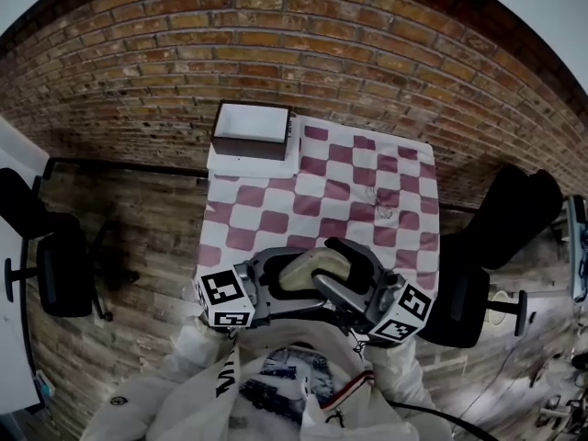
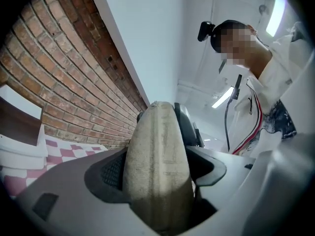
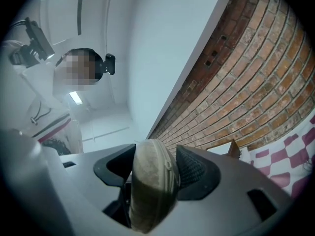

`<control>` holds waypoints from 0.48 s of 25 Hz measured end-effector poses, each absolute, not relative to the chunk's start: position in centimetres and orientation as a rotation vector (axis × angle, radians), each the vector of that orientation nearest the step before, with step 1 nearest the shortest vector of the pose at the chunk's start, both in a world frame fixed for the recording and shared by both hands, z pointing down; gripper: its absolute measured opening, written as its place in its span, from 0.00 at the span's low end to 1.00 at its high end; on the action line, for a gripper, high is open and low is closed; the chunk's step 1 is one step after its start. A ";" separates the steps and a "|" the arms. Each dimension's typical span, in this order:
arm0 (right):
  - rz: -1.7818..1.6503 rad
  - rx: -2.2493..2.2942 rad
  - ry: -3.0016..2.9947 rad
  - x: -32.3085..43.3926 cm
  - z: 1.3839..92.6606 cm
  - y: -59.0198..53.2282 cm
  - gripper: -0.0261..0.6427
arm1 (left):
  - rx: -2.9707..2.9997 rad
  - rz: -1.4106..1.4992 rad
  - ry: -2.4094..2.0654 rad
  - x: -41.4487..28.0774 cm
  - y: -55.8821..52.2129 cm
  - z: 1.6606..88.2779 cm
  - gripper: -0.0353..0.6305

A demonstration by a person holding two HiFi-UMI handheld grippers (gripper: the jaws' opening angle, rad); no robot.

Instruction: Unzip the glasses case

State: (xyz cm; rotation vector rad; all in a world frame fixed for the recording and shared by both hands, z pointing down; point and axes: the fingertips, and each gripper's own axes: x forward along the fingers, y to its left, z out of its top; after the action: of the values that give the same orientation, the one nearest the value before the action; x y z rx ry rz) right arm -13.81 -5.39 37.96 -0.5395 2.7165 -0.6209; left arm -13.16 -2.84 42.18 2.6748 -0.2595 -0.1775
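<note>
Head view: the glasses case [image 1: 312,269], a beige oval pouch, is held in the air over the near edge of the checked cloth [image 1: 367,191], lying crosswise between the two tongs. The left gripper [image 1: 272,283] clamps the case's left end and the right gripper [image 1: 356,278] clamps its right end. The marker cubes of both point toward the person.

Left gripper view: the jaws are closed onto the case, which stands end-on between them with both pads touching its sides and a seam running along its middle.

Right gripper view: the jaws are likewise narrowed onto the other end of the case, and a zip line curves round that end.

At the far left corner of the cloth a brown box [image 1: 251,129] sits open on a white slab, and its inside shows plain white.

Only the head view shows the whole cloth and the dark chairs [image 1: 55,255] beside it. Only the gripper views show the person's white jacket [image 2: 290,82] and the ceiling lights.
</note>
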 end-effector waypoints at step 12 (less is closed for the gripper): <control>-0.606 -0.503 2.685 -12.7 37.4 -6.0 0.44 | 2.716 -0.099 -0.308 -12.3 -3.9 42.1 0.52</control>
State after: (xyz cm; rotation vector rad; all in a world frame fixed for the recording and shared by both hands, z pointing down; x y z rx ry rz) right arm -12.74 -6.03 37.40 -0.5030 2.6851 -0.6062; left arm -12.30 -3.90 42.07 2.7160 -0.3082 -0.0993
